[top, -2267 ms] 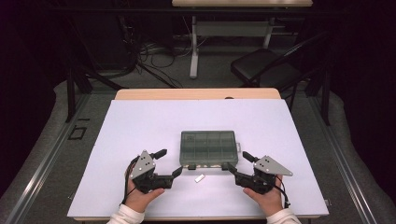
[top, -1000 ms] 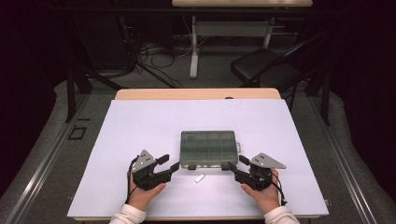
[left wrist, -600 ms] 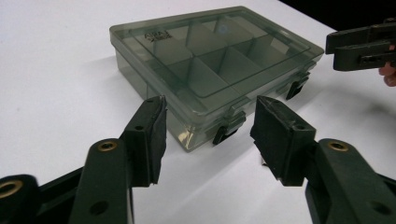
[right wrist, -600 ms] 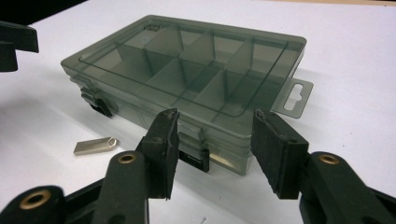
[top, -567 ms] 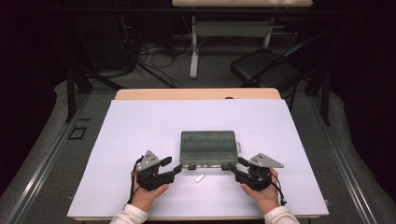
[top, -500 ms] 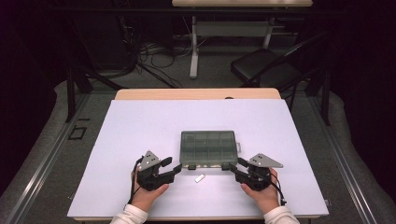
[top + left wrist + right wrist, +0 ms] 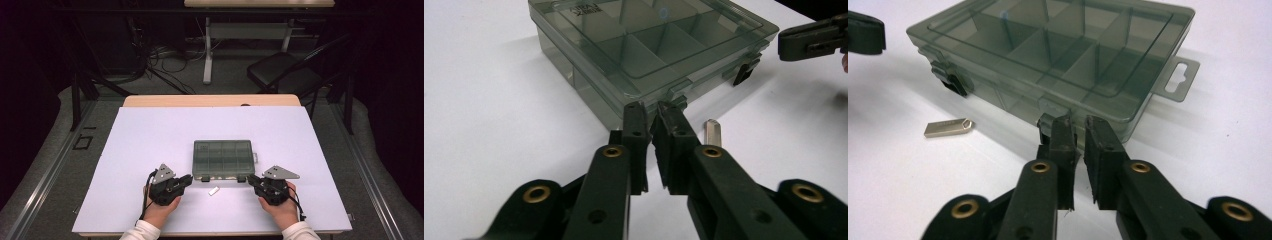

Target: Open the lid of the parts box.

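Right gripper view: box's hang tab [image 7: 1176, 80]

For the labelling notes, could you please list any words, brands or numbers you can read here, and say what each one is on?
Embossed lettering on the lid of the grey plastic organiser box, near its far left corner in the left gripper view: too small and blurred to read.
Small metal USB stick: no marking can be made out.
Nothing else bears readable text.
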`<state>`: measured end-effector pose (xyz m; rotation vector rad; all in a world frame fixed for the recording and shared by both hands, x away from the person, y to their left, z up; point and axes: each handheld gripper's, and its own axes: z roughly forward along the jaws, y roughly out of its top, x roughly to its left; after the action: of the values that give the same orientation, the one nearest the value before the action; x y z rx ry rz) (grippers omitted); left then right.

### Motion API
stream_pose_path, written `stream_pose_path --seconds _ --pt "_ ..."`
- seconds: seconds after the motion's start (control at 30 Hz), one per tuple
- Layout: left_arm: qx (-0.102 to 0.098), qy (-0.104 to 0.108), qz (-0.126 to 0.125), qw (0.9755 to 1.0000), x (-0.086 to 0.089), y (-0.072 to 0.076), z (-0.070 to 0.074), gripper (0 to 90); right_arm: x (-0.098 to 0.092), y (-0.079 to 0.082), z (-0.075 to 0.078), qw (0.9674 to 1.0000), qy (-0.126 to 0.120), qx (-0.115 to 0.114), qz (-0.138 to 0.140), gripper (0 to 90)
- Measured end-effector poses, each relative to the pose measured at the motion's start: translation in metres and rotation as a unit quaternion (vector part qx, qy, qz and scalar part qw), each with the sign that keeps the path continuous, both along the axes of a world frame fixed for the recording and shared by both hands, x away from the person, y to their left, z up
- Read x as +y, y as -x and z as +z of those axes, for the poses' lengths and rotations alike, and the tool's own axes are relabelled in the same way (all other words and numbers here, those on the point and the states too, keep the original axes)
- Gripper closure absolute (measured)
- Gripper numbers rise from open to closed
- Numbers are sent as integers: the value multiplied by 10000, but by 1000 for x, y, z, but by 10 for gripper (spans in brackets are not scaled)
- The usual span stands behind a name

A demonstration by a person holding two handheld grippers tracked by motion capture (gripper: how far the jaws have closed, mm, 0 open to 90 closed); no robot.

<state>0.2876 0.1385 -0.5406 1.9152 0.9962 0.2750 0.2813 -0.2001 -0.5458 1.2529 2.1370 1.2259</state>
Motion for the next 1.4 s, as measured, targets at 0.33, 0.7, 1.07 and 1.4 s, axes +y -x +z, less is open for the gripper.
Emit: stream_pose_path --seconds 0.33,0.7,1.07,1.4 --pt "118 49 31 9999 1 -2 -1 900 3 -6 -7 9999 64 142 -12 900" --pt "122 -39 1 9999 -2 -2 -3 900 7 -7 -9 9998 107 177 52 900" --pt "111 -77 -26 9999 -4 -2 -4 900 5 -7 -6 10000 -35 61 48 900" --pt "115 -144 93 9998 -11 -9 -4 900 6 -7 2 9993 -271 -253 -31 900"
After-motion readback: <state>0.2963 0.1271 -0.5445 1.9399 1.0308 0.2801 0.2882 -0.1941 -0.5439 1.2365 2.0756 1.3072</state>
